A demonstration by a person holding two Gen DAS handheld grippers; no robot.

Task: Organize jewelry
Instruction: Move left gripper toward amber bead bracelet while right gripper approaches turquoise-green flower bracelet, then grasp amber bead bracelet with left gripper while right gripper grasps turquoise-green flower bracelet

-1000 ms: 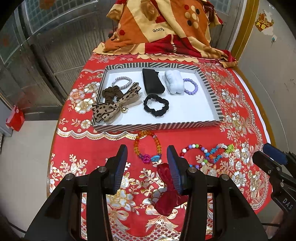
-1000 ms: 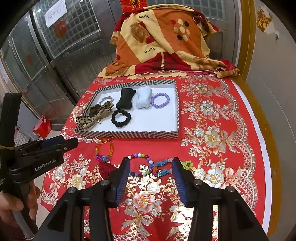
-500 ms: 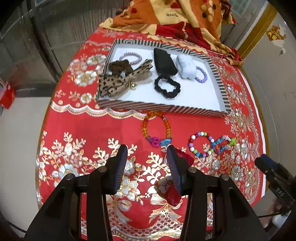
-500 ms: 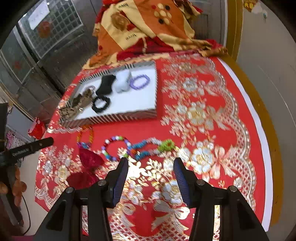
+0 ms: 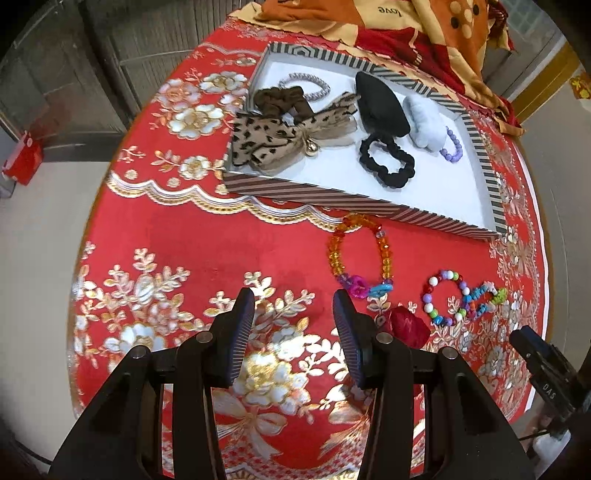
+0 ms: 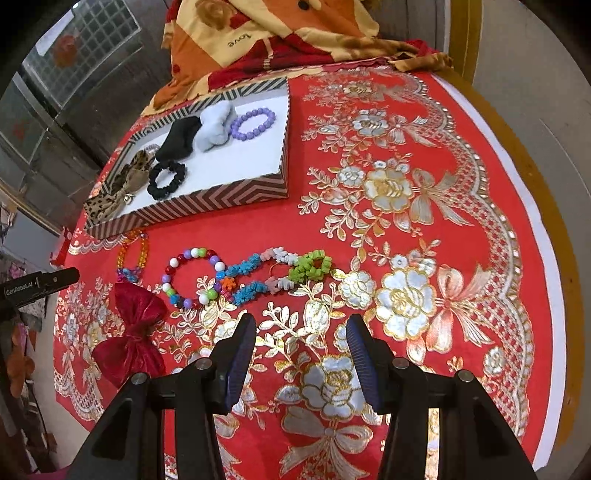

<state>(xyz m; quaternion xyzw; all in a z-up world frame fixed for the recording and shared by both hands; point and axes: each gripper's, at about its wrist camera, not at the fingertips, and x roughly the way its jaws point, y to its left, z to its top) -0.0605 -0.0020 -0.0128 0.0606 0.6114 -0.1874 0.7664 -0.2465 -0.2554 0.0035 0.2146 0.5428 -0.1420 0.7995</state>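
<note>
Loose on the red embroidered tablecloth [image 6: 424, 155], in front of the striped tray [image 6: 207, 205], lie four pieces: an orange bead bracelet [image 5: 360, 254], a multicoloured bead bracelet [image 6: 194, 278], a blue, white and green flower-bead strand [image 6: 275, 273] touching it, and a red velvet bow [image 6: 133, 332]. Only the right wrist view shows the bow whole, nearest the table's front edge; from the left wrist it is a red lump [image 5: 404, 326] half hidden behind the left gripper's finger.

Inside the tray, the left wrist view gives the fuller count: a leopard-print bow [image 5: 284, 138], a brown scrunchie [image 5: 280, 101] and a silver bracelet [image 5: 306, 83] behind it, a black hair clip [image 5: 382, 105], a black scrunchie [image 5: 386, 164], a white hair clip [image 5: 424, 122] and a purple bead bracelet [image 5: 452, 147]. From the right wrist the brown scrunchie cannot be made out, but the purple bracelet [image 6: 253, 123] shows as a full ring.

Both tools are spread and hold nothing: the left gripper [image 5: 293, 339] hangs over bare cloth left of the bow, the right gripper [image 6: 301, 350] over the cloth just short of the flower-bead strand. A folded orange blanket [image 6: 258, 33] lies behind the tray.
</note>
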